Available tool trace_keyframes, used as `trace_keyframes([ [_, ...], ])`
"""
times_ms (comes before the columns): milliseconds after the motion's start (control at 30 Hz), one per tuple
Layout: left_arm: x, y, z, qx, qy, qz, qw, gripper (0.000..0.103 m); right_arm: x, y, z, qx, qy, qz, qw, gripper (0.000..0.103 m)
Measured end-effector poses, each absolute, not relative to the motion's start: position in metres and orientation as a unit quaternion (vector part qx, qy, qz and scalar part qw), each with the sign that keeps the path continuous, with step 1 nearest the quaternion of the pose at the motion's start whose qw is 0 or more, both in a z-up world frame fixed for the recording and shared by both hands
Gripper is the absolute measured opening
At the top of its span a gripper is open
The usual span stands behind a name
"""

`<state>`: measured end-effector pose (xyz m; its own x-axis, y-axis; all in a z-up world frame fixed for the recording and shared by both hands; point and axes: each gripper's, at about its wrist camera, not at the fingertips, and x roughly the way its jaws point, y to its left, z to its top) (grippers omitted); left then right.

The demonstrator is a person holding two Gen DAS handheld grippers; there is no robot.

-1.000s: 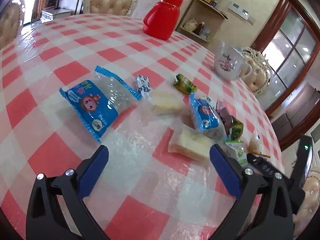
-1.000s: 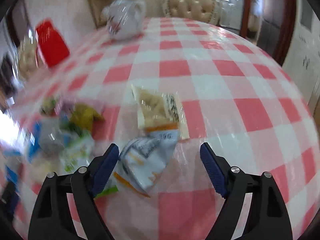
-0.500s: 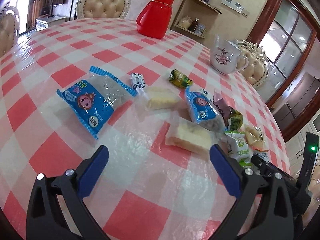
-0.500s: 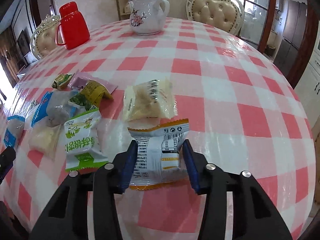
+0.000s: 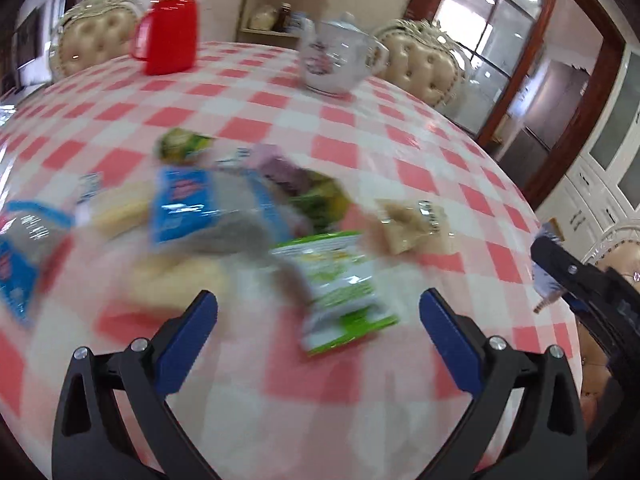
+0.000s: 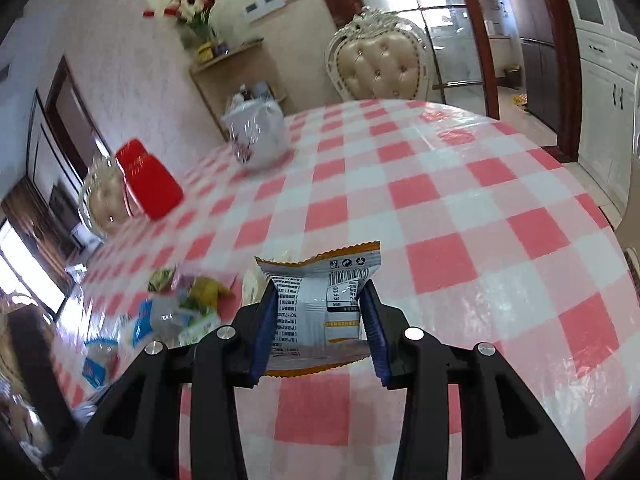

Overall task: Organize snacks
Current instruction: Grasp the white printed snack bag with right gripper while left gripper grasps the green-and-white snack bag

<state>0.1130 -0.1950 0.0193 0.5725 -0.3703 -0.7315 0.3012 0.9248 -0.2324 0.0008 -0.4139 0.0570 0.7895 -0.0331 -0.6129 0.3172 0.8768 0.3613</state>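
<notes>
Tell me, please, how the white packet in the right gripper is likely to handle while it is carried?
The white packet looks puffy and creased between the closing right gripper, so probably light and floppy. Its glossy film may slip.

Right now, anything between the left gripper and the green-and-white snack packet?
Nothing visible. The left gripper is open with the green-and-white snack packet lying straight ahead on the checked tablecloth, partly between its fingers. The view is blurred.

Red jug (image 5: pixel 170 24) & teapot (image 5: pixel 336 60) on checked table (image 6: pixel 460 216).
</notes>
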Motion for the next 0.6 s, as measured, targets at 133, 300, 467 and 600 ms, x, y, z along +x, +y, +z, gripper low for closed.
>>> trace_keyframes([
  [133,0.123,-0.223,0.008,-0.004,0.431,-0.193,0.881,0.08,0.003,-0.418,0.056,0.245,0.314,-0.087,0.913,0.04],
  [300,0.134,-0.231,0.001,0.028,0.438,-0.195,0.877,0.039,0.008,-0.406,0.055,0.221,0.324,-0.076,0.917,0.04],
  [467,0.124,-0.213,0.006,0.032,0.423,-0.203,0.882,0.036,0.014,-0.404,0.045,0.211,0.339,-0.084,0.913,0.04],
  [600,0.117,-0.195,0.017,0.025,0.405,-0.188,0.894,0.036,0.019,-0.401,0.037,0.215,0.346,-0.071,0.911,0.04],
])
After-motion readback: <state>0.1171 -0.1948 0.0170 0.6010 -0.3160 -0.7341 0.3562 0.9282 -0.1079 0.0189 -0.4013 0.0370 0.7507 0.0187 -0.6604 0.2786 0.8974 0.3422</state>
